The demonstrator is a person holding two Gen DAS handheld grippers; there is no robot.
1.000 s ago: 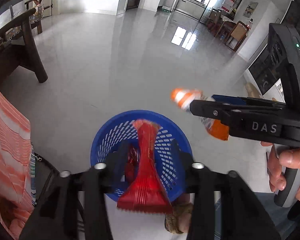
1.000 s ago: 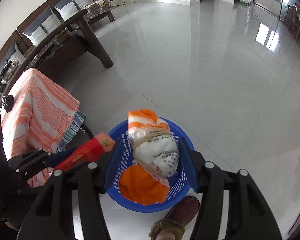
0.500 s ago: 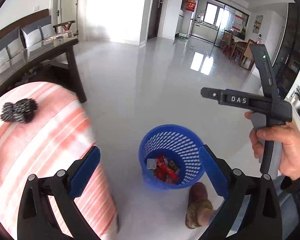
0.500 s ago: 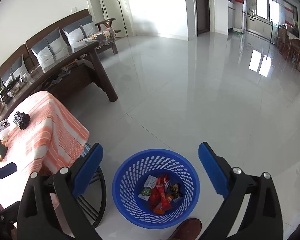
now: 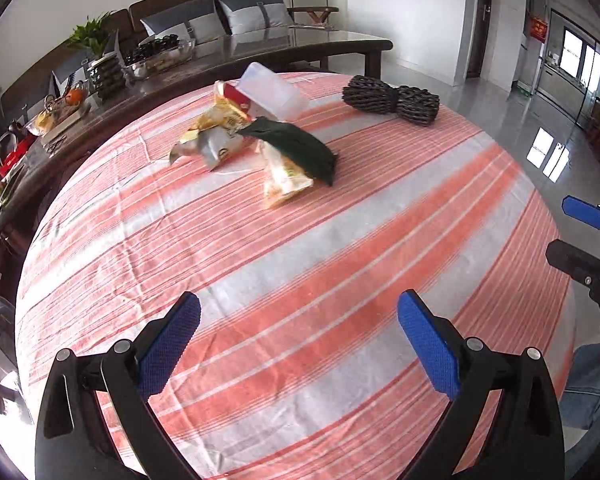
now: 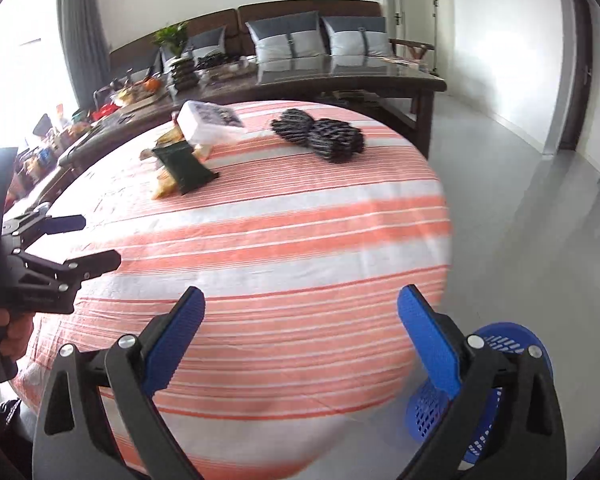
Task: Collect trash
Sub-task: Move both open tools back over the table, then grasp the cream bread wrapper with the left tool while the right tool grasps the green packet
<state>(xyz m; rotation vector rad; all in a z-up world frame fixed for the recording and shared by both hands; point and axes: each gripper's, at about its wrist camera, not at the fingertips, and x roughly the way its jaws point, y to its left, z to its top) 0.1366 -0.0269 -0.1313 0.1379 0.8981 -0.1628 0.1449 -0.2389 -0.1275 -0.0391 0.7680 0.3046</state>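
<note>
A small table under an orange and white striped cloth (image 5: 300,264) holds a heap of trash at its far side: a dark green packet (image 5: 296,148), yellow snack wrappers (image 5: 284,178), a silver wrapper (image 5: 212,148) and a clear plastic box (image 5: 272,90). The green packet (image 6: 184,168) and the box (image 6: 208,122) also show in the right wrist view. My left gripper (image 5: 298,344) is open and empty above the near cloth. My right gripper (image 6: 300,340) is open and empty over the table's right edge. The blue trash basket (image 6: 500,384) stands on the floor at lower right.
Black bundles of cord (image 5: 392,98) lie at the cloth's far right. A long dark wooden table (image 5: 228,56) with clutter stands behind, then a sofa with grey cushions (image 6: 300,36). Glossy grey floor (image 6: 520,216) lies to the right.
One second ago each gripper held a wrapper over the basket. Both let go, the wrappers lie in the basket, and both grippers swung up and left toward the striped table.
</note>
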